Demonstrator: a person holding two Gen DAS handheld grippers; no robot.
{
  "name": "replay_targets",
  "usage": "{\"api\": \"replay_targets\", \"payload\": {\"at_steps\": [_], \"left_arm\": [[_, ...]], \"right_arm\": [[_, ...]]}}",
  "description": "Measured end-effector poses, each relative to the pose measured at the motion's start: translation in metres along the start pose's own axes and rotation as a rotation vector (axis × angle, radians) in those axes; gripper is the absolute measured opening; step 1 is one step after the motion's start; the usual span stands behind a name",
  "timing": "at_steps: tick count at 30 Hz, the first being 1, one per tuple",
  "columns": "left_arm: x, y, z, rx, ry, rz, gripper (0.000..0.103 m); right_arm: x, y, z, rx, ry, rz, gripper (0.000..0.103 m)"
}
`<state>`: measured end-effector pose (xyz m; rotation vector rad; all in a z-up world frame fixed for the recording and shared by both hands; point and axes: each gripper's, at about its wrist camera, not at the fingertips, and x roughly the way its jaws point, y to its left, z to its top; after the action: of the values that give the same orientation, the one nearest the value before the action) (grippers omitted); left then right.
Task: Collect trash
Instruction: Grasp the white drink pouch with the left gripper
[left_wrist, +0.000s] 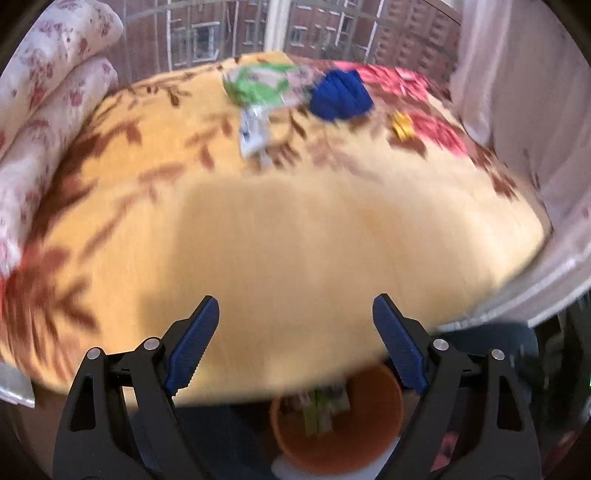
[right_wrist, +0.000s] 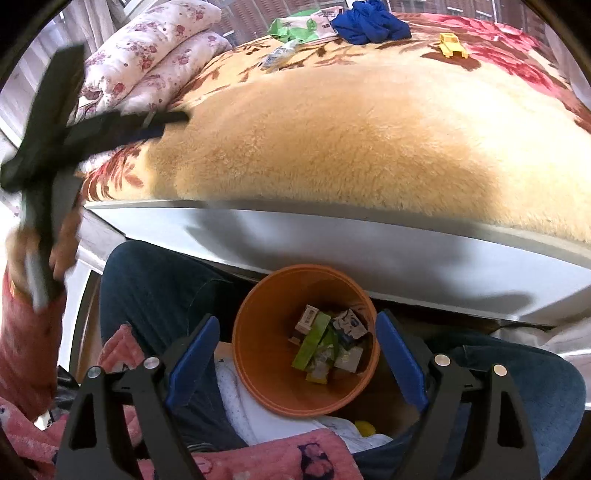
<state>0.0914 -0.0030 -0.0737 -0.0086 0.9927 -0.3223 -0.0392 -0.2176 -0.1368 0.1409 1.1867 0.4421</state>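
An orange bin (right_wrist: 266, 354) stands on the floor by the bed, with several crumpled wrappers (right_wrist: 325, 343) inside; it also shows in the left wrist view (left_wrist: 354, 432). My right gripper (right_wrist: 297, 328) is open and empty right above the bin. My left gripper (left_wrist: 295, 310) is open and empty over the bed's near edge; it shows at the left in the right wrist view (right_wrist: 170, 122). On the far side of the bed lie a green-white wrapper (left_wrist: 258, 86), also (right_wrist: 299, 27), and a small white-blue wrapper (left_wrist: 253, 134), also (right_wrist: 280, 55).
A yellow-and-floral blanket (left_wrist: 288, 221) covers the bed. A blue cloth (left_wrist: 341, 94) and a yellow toy car (left_wrist: 402, 125) lie at the far side. Floral pillows (left_wrist: 48, 92) are at the left, a curtain (left_wrist: 517, 92) at the right. My legs flank the bin.
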Motion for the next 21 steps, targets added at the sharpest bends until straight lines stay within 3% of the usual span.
{"api": "replay_targets", "payload": {"at_steps": [7,15,17,18,19,21], "left_arm": [[0.041,0.019,0.081,-0.062,-0.055,0.016,0.083],[0.117,0.044,0.139,-0.136,0.025,0.071,0.083],[0.128,0.047,0.144,-0.144,0.031,0.082,0.064],[0.132,0.047,0.145,-0.148,0.043,0.088,0.042],[0.137,0.049,0.146,-0.160,0.063,0.086,0.034],[0.135,0.051,0.145,-0.171,0.055,0.076,0.030]], "right_arm": [[0.007,-0.008,0.002,0.030,0.007,0.020,0.085],[0.011,-0.023,0.005,0.068,0.014,0.010,0.085],[0.011,-0.025,0.006,0.074,0.016,0.009,0.085],[0.012,-0.027,0.006,0.079,0.017,0.009,0.085],[0.012,-0.027,0.006,0.080,0.017,0.010,0.085],[0.012,-0.028,0.007,0.080,0.017,0.011,0.085]]}}
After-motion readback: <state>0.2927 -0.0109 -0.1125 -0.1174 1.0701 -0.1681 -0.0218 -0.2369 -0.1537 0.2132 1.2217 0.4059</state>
